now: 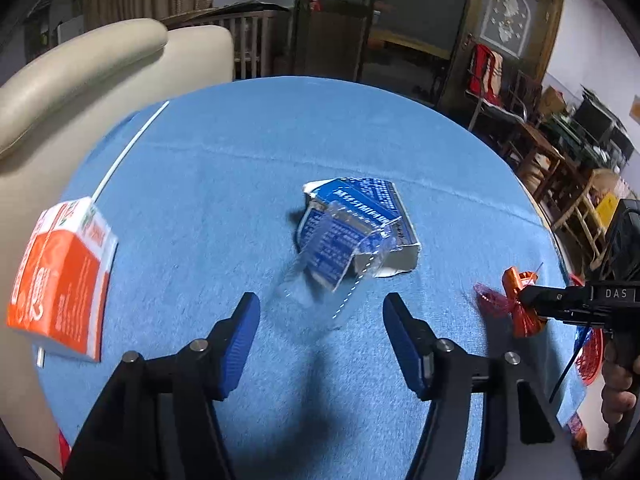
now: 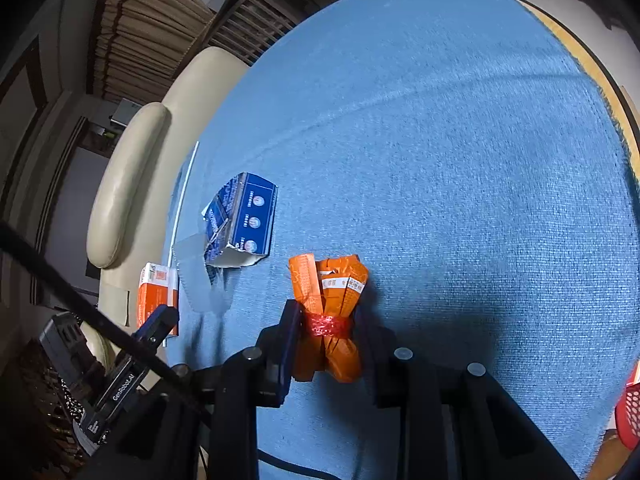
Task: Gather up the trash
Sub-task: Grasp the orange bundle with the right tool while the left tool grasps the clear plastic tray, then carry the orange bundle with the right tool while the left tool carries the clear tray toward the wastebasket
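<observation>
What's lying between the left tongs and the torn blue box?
In the left wrist view, a clear plastic wrapper lies between the open left tongs and the torn blue box, overlapping the box's near edge.

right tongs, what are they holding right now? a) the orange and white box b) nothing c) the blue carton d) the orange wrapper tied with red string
d, the right tongs are shut on the orange wrapper at its red-tied waist, while the blue carton and the orange and white box lie apart on the blue cloth.
</observation>
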